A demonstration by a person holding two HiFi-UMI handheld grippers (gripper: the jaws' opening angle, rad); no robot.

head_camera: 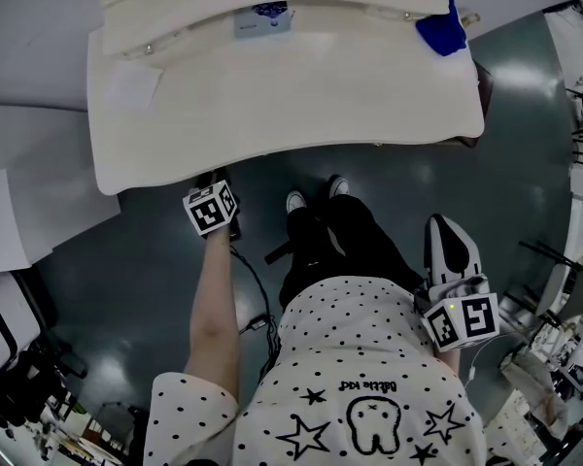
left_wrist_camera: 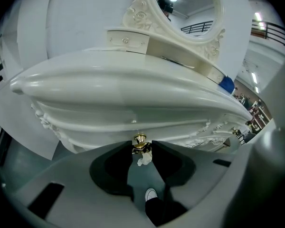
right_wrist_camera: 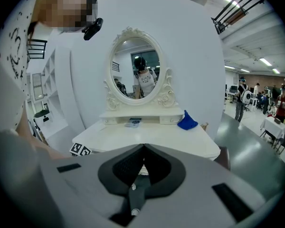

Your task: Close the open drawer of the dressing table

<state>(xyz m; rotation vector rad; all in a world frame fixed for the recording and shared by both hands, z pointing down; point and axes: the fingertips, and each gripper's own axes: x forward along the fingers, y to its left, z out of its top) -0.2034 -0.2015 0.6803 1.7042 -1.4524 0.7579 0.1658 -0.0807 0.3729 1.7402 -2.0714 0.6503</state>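
The cream dressing table (head_camera: 301, 95) fills the top of the head view. My left gripper (head_camera: 217, 184) reaches under its front edge, fingertips hidden by the tabletop. In the left gripper view the carved drawer front (left_wrist_camera: 133, 120) is close ahead and looks nearly flush with the apron. Its gold knob (left_wrist_camera: 139, 139) sits between the jaw tips of the left gripper (left_wrist_camera: 140, 144), which close on its sides. My right gripper (head_camera: 443, 223) hangs back beside the person's body, well clear of the table. In its own view the right gripper (right_wrist_camera: 143, 146) has its tips together with nothing between them.
An oval mirror (right_wrist_camera: 138, 72) stands at the table's back. A blue cloth (head_camera: 440, 29) and a small card (head_camera: 262, 19) lie on top. A brown seat (right_wrist_camera: 222, 158) sits at the table's right end. The person's shoes (head_camera: 296, 202) stand before the table. White panels (head_camera: 19, 192) are at left.
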